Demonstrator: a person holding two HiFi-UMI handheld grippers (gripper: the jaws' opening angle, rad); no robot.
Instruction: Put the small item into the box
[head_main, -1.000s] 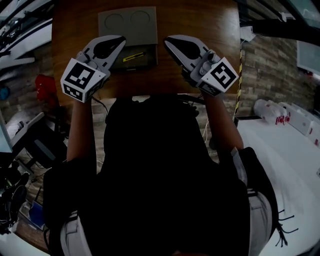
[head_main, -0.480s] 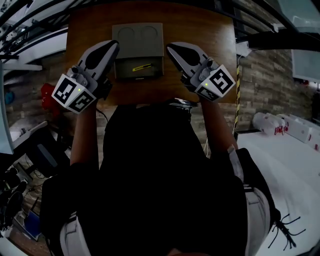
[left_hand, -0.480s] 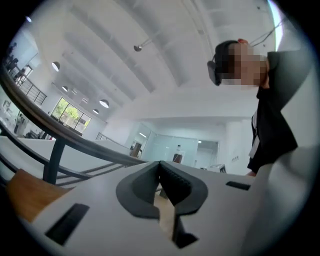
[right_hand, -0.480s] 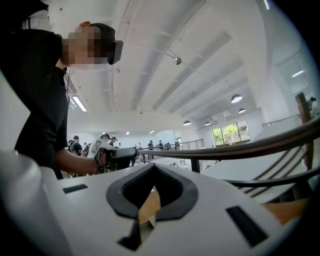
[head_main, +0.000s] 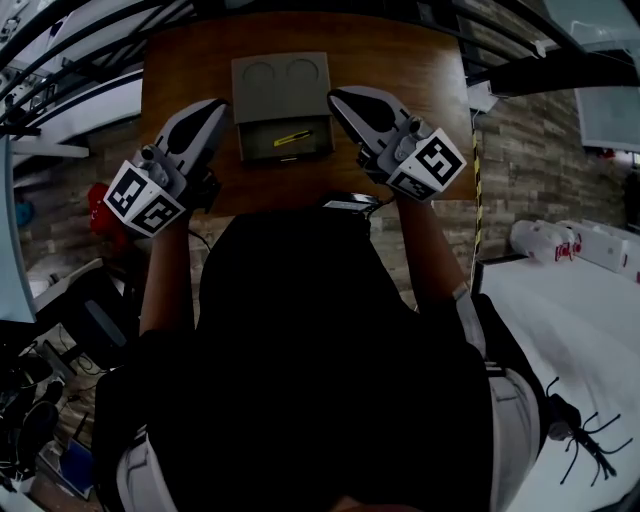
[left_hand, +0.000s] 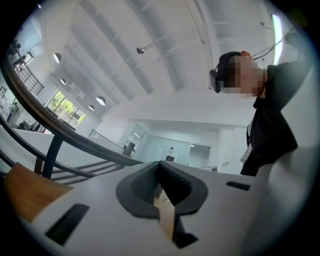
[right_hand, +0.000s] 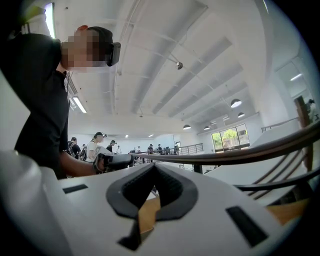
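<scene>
A small yellow-and-black item (head_main: 292, 137) lies inside the open tray of a grey box (head_main: 282, 152) on the wooden table (head_main: 420, 80). The box's lid (head_main: 280, 75), with two round hollows, stands beyond the tray. My left gripper (head_main: 215, 105) hangs just left of the box, shut and empty. My right gripper (head_main: 340, 97) hangs just right of the box, also shut and empty. In the left gripper view the left gripper (left_hand: 161, 167) points up at the ceiling, jaws closed tip to tip. The right gripper view shows the right gripper (right_hand: 152, 167) the same way.
The person's dark torso hides the table's near edge. A white surface (head_main: 570, 330) with white bottles (head_main: 545, 240) lies to the right. A red object (head_main: 100, 195) and clutter sit on the floor at left. Other people stand far off in the right gripper view.
The left gripper has drawn back and down to the left, away from the box. The right gripper has barely shifted. The yellow item stays in the tray.
</scene>
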